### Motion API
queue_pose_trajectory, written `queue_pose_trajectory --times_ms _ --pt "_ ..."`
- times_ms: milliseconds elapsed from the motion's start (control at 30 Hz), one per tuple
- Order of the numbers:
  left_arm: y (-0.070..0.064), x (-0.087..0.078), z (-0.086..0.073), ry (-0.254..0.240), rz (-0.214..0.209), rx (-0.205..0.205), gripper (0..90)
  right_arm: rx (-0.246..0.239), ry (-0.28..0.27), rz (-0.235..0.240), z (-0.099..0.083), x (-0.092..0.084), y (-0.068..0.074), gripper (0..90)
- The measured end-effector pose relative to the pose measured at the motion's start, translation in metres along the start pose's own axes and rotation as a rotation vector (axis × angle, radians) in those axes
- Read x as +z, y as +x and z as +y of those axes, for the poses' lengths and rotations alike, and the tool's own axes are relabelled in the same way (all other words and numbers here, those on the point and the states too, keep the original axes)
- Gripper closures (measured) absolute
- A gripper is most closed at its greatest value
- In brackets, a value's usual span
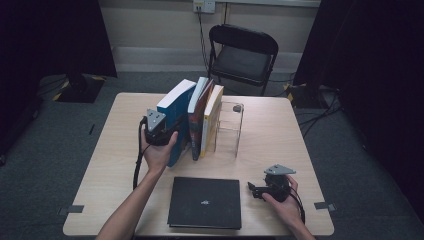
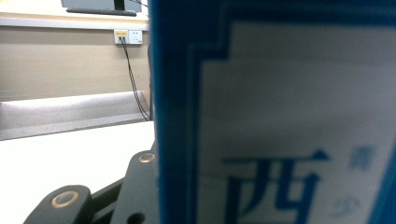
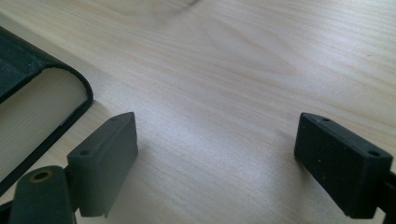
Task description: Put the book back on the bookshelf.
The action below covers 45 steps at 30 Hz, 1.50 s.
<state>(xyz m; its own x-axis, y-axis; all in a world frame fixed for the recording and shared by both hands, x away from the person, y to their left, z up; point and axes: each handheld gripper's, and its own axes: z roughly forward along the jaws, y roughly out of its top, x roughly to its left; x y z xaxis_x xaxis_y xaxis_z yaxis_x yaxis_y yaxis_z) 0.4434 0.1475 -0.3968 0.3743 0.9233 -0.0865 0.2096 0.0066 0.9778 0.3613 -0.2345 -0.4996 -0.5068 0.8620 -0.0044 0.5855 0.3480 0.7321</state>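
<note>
Left gripper (image 1: 167, 135): jaws pinching the blue book (image 1: 175, 117), which stands upright at the left end of the book row on the desk (image 1: 280, 135), beside a clear stand (image 1: 231, 127). Right gripper (image 1: 256, 190): jaws spread wide, holding nothing, low over bare desk just right of the flat black book (image 1: 205, 201).

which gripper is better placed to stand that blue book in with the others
Left. The left gripper is already clamped on the blue book, which leans against the row of upright books. The right gripper rests open on the table beside the flat black book, away from the row.
</note>
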Motion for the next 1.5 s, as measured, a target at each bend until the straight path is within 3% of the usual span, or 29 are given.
queue_pose_trajectory --times_ms 233,600,900,1200,1267,1500 --pt "0.008 -0.011 -0.005 0.032 0.018 0.009 61.2 -0.006 -0.002 0.003 0.0 0.0 0.001 13.2" --pt "0.006 -0.02 -0.008 0.035 -0.008 0.023 60.6 -0.007 -0.002 0.003 0.0 0.0 0.001 13.2" --pt "0.01 -0.03 -0.003 0.067 -0.018 0.004 59.3 -0.006 -0.002 0.003 -0.001 0.0 0.001 13.2" --pt "0.009 -0.04 0.007 0.092 -0.045 0.017 56.7 -0.005 -0.001 0.004 0.0 0.0 0.001 13.1" --pt "0.008 -0.042 0.017 0.124 -0.052 0.025 57.0 -0.005 -0.002 0.002 -0.001 0.0 0.001 13.3" --pt "0.009 -0.044 0.027 0.192 -0.076 0.039 56.1 -0.005 -0.002 0.002 -0.001 0.0 0.001 13.2"
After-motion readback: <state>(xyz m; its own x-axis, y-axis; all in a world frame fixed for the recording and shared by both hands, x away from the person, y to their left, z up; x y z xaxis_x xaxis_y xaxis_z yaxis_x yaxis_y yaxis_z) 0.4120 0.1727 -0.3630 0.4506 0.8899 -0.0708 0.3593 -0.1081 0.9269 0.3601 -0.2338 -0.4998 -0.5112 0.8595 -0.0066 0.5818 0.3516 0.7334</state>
